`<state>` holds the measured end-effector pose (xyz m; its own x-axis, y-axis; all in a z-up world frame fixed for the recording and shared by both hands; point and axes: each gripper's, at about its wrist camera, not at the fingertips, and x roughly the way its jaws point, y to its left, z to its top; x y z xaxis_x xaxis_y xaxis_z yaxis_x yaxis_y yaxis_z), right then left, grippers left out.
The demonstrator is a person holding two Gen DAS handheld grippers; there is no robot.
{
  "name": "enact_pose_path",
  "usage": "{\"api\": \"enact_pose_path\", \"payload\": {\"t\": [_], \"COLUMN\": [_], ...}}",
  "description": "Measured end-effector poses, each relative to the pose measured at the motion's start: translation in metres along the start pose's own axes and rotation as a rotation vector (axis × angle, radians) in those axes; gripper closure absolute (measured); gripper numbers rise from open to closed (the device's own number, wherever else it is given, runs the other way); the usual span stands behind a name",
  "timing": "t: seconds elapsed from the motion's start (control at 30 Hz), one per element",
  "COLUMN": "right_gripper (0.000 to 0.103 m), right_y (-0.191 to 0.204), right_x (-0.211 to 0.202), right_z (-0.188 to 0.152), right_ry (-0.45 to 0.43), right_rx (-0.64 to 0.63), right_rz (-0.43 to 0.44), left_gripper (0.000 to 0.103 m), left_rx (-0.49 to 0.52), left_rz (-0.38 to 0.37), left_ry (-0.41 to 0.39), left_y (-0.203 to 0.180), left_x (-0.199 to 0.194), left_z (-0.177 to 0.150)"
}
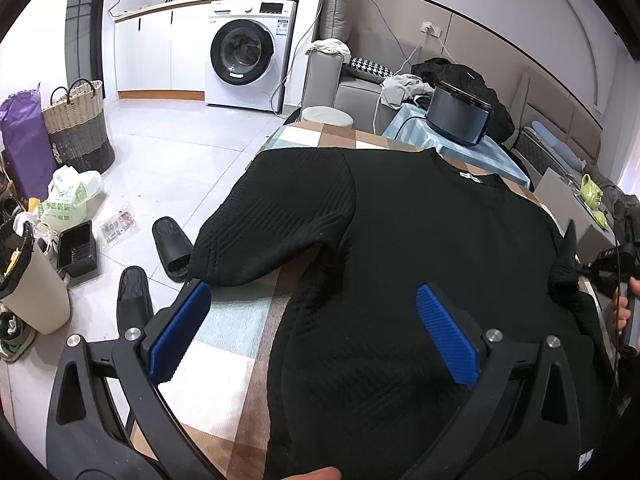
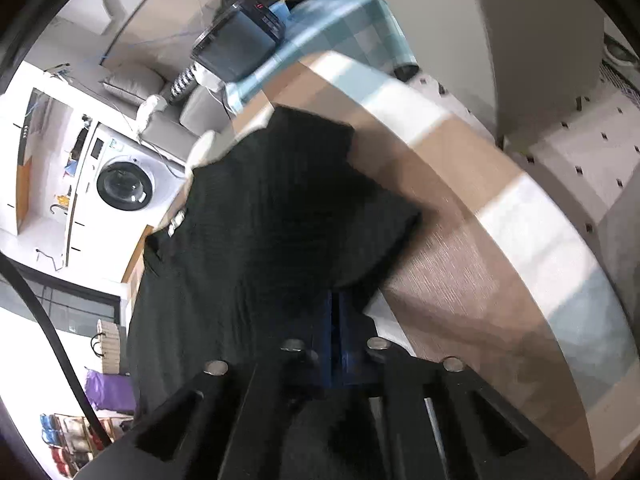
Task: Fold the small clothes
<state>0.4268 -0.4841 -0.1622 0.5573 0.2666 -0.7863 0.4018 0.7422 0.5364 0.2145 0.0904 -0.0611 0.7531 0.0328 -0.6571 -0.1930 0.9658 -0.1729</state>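
A black ribbed sweater (image 1: 420, 260) lies spread on the checked tablecloth (image 1: 224, 328), collar toward the far edge and its left sleeve hanging over the table's side. My left gripper (image 1: 313, 289) hovers open above the sweater's lower body, its blue pads (image 1: 180, 332) far apart with nothing pinched. At the right edge my right gripper (image 1: 592, 270) pinches a raised peak of the sweater's right side. In the right wrist view, which is blurred, its blue pads sit together at the right gripper (image 2: 338, 304) with the black sweater (image 2: 260, 220) bunched around them.
A dark appliance (image 1: 460, 116) stands on the blue cloth beyond the table. A green mug (image 1: 592, 194) sits at the right. On the floor to the left lie two black slippers (image 1: 172, 248), a waste bin (image 1: 36, 292) and a woven basket (image 1: 76, 124).
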Motion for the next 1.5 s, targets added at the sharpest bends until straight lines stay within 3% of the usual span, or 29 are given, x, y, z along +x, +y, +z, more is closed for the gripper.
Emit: {"api": "enact_pose_path", "payload": {"t": [0.1, 0.17, 0.27, 0.33, 0.43, 0.5, 0.6, 0.73, 0.9, 1.03, 1.1, 1.37, 1.5], "right_gripper": [0.1, 0.1, 0.098, 0.082, 0.061, 0.057, 0.044, 0.044, 0.044, 0.044, 0.044, 0.038, 0.038], "right_y": [0.032, 0.056, 0.099, 0.128, 0.143, 0.138, 0.11, 0.074, 0.06, 0.052, 0.049, 0.028, 0.015], "right_x": [-0.009, -0.011, -0.002, 0.003, -0.008, -0.02, -0.03, -0.018, -0.013, -0.036, -0.047, -0.102, -0.122], "right_z": [0.01, 0.014, 0.009, 0.001, -0.011, -0.015, -0.017, -0.016, -0.048, -0.076, -0.087, -0.12, -0.127], "right_ry": [-0.054, -0.057, 0.017, 0.089, 0.038, -0.022, -0.046, 0.039, 0.128, 0.111, 0.094, 0.015, -0.012], "right_rx": [-0.097, -0.169, -0.305, -0.395, -0.472, -0.485, -0.402, -0.298, -0.348, -0.36, -0.347, -0.27, -0.239], "right_rz": [0.039, 0.11, 0.217, 0.288, 0.238, 0.187, 0.108, 0.054, 0.052, 0.098, 0.123, 0.232, 0.249], "left_gripper": [0.001, 0.001, 0.001, 0.001, 0.001, 0.001, 0.001, 0.001, 0.001, 0.002, 0.013, 0.03, 0.032], "left_rx": [-0.01, -0.012, -0.01, -0.013, -0.025, -0.03, -0.036, -0.038, -0.106, -0.284, -0.361, -0.608, -0.671], "left_rz": [-0.005, -0.004, 0.004, 0.006, 0.011, 0.013, 0.015, 0.022, 0.033, -0.021, -0.07, -0.279, -0.264], "left_ry": [0.003, 0.003, -0.003, -0.014, -0.028, -0.03, -0.026, -0.012, 0.017, 0.054, 0.082, 0.224, 0.25], "left_y": [0.004, 0.007, 0.01, 0.012, 0.016, 0.018, 0.02, 0.021, 0.034, 0.068, 0.083, 0.114, 0.119], "left_x": [0.003, 0.003, 0.001, -0.003, -0.011, -0.015, -0.017, -0.016, -0.008, 0.0, 0.006, 0.046, 0.07], "left_z": [0.001, 0.002, 0.004, 0.005, 0.006, 0.005, 0.002, -0.001, 0.002, 0.006, 0.008, 0.007, 0.008]}}
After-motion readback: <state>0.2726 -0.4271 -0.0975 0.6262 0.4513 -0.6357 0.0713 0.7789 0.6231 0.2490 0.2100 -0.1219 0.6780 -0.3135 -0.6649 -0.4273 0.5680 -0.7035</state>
